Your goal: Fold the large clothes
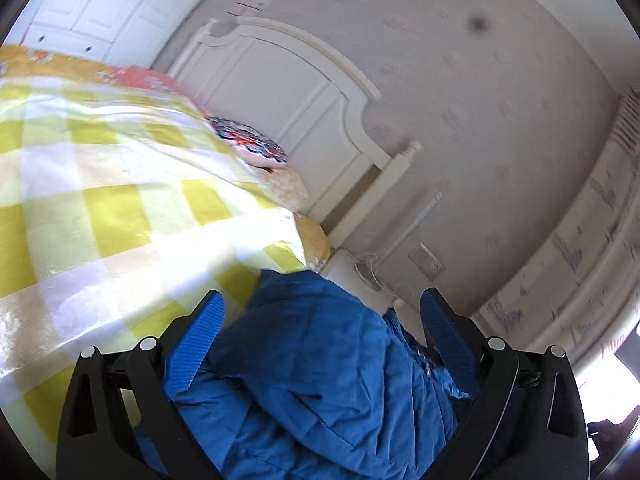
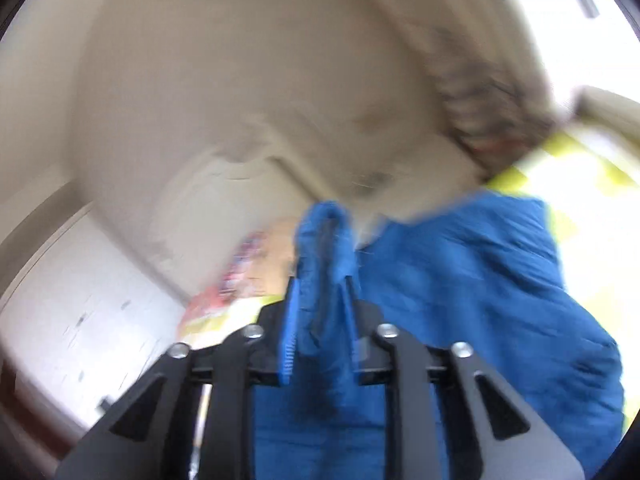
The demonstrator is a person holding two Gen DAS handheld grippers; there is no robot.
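Note:
A blue padded jacket (image 1: 320,368) lies bunched on a bed with a yellow-and-white checked cover (image 1: 100,208). My left gripper (image 1: 324,312) is open, its blue-padded fingers (image 1: 196,344) spread wide on either side of the jacket's folds. In the blurred right wrist view, my right gripper (image 2: 320,284) is shut on a bunched fold of the blue jacket (image 2: 472,280), which sticks up between the pads and is held lifted. The rest of the jacket hangs to the right, over the checked cover (image 2: 592,216).
A white headboard (image 1: 288,88) stands at the bed's far end, with patterned pillows (image 1: 256,148) before it. A white wardrobe (image 1: 92,12) is at the upper left. A wall socket (image 1: 426,262) and cable sit by the bedside. Patterned curtains (image 1: 580,248) hang on the right.

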